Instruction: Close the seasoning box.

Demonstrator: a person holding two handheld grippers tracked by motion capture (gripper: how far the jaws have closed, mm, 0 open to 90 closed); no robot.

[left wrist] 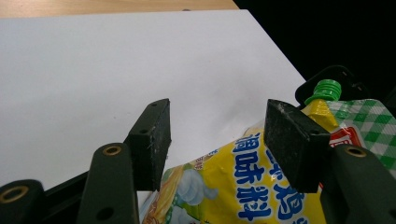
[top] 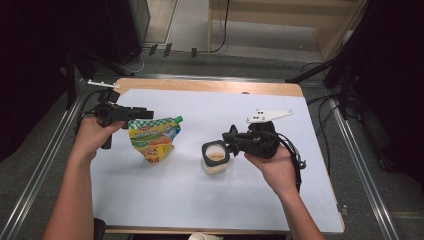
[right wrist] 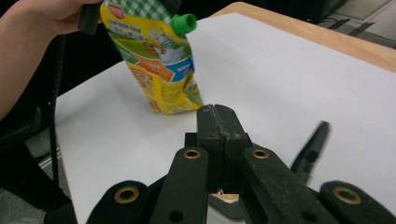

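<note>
A: From above, your left gripper (top: pixel 142 113) is at the top edge of the yellow seasoning pouch (top: pixel 152 139), which stands on the white sheet (top: pixel 200 195) at the table's left. Your right gripper (top: pixel 226 141) is at the small jar (top: pixel 215 159) with the black rim, mid-table.

B: Is the pouch gripped?

A: Your left gripper view answers what the high view can't: the jaws stand apart, the pouch (left wrist: pixel 243 182) lying between them with no pad pressing it, a clear gap on one side. Its green cap (left wrist: pixel 326 88) and checked top show to the right.

B: And your right gripper?

A: Your right gripper view shows the jaws clenched flat together, nothing between the tips. Beyond them the pouch (right wrist: pixel 156 60) stands upright, your left hand (right wrist: pixel 51 14) at its top. A sliver of the jar (right wrist: pixel 224 198) shows just beneath the jaws.
</note>
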